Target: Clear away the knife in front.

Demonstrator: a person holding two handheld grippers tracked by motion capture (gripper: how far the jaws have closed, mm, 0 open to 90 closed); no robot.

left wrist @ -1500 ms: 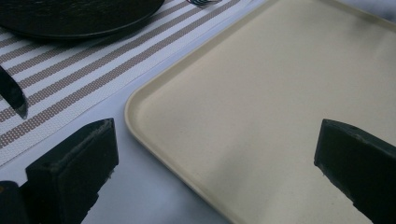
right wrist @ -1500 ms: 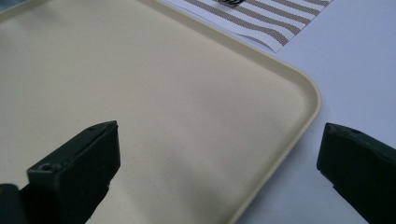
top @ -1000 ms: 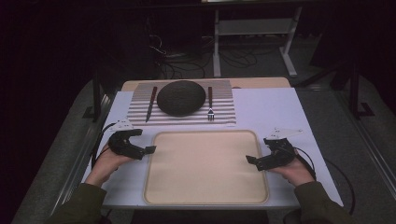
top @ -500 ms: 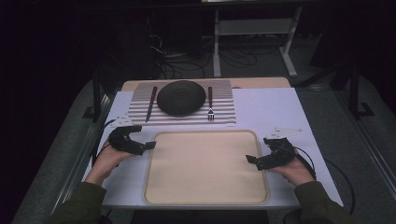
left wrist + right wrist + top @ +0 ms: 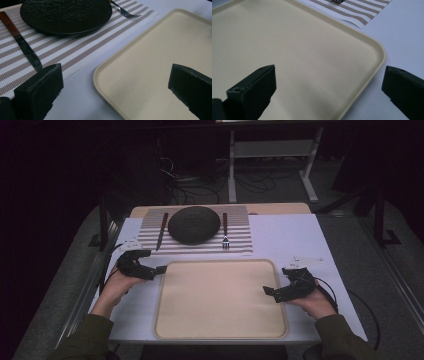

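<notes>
A beige tray (image 5: 220, 300) lies empty at the near middle of the white table. My left gripper (image 5: 159, 269) is open at the tray's far left corner, its jaws straddling the rim (image 5: 100, 72). My right gripper (image 5: 268, 291) is open at the tray's right edge, one jaw over the tray (image 5: 287, 45) and one outside the rim. Neither gripper holds anything. Behind the tray, a striped placemat (image 5: 240, 245) carries a black plate (image 5: 194, 224), with a knife (image 5: 162, 231) to its left and a fork (image 5: 225, 231) to its right.
The left gripper view has the knife (image 5: 22, 45), plate (image 5: 66, 12) and fork tines (image 5: 123, 11) close ahead on the placemat. Bare white tabletop (image 5: 290, 235) lies right of the placemat. Cables and a metal stand (image 5: 270, 165) are on the floor beyond.
My left gripper has crept slightly forward toward the placemat's near edge. The right gripper has stayed where it was.
</notes>
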